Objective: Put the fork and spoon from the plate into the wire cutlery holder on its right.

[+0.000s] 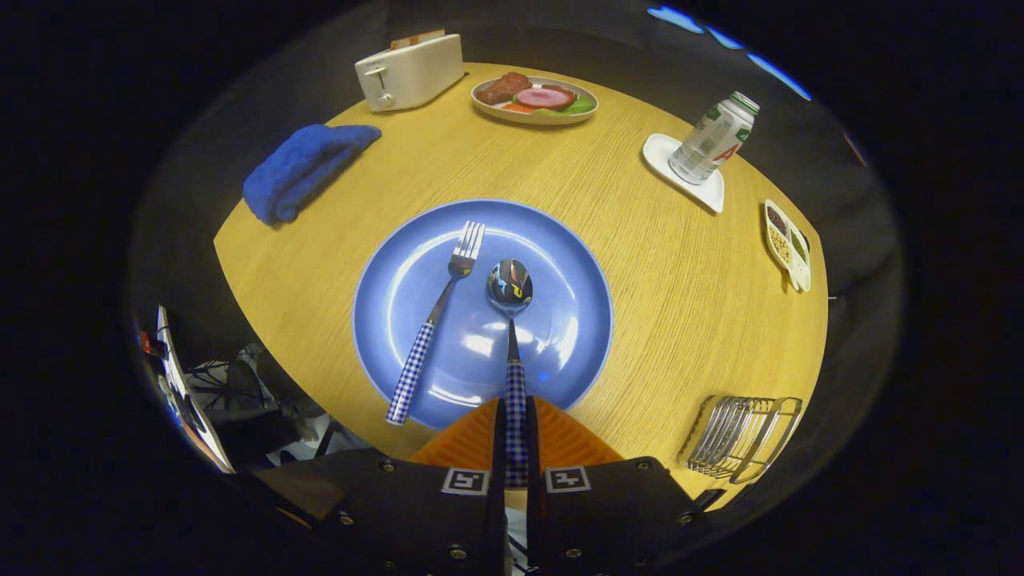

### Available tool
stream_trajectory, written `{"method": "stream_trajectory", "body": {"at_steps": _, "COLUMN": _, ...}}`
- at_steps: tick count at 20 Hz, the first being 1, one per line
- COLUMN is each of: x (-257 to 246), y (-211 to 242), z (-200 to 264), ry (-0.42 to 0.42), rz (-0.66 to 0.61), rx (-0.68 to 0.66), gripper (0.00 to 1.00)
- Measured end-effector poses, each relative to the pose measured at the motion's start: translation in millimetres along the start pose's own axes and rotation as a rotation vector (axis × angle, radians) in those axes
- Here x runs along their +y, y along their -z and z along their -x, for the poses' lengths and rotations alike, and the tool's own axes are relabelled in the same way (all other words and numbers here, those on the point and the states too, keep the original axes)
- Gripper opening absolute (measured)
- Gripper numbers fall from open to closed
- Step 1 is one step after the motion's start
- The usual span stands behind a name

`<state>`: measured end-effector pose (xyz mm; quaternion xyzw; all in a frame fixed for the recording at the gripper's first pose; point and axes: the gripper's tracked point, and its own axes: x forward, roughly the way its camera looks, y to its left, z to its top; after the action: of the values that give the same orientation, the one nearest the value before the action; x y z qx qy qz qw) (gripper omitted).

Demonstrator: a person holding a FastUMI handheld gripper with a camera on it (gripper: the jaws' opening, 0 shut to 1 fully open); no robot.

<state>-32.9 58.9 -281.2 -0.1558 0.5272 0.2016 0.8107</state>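
A blue plate (400, 296) lies on the round wooden table just ahead of my fingers. On it a fork (438, 308) with a blue-checked handle lies slanted, tines pointing away. To its right is a spoon (510, 286) with the same checked handle. My gripper (516, 436) is shut on the spoon's handle, both fingers pressing its sides. The spoon's bowl sticks out over the plate's middle. Whether the spoon rests on the plate or hangs just above it is unclear. The wire cutlery holder (744, 436) stands on the table to the right of my fingers.
A folded blue towel (304, 168) lies beyond the plate on the left, a white toaster (410, 72) behind it. A plate of food (534, 99) sits at the far edge. A bottle (712, 138) stands on a white coaster (658, 152), with a divided snack dish (788, 244) at the right edge.
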Motion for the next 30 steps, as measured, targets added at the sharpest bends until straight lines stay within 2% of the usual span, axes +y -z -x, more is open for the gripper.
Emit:
{"method": "stream_trajectory", "body": {"at_steps": 7, "x": -18.6, "y": -10.6, "z": 32.0, "ry": 0.006, "rz": -0.041, "rx": -0.058, "gripper": 0.11}}
{"method": "stream_trajectory", "body": {"at_steps": 13, "x": -64.3, "y": -11.5, "z": 86.8, "ry": 0.075, "rz": -0.098, "rx": -0.123, "gripper": 0.11}}
{"method": "stream_trajectory", "body": {"at_steps": 22, "x": -143.4, "y": 48.1, "z": 150.9, "ry": 0.208, "rz": -0.216, "rx": -0.103, "gripper": 0.12}}
{"method": "stream_trajectory", "body": {"at_steps": 30, "x": -174.7, "y": 103.3, "z": 162.9, "ry": 0.255, "rz": -0.280, "rx": -0.006, "gripper": 0.11}}
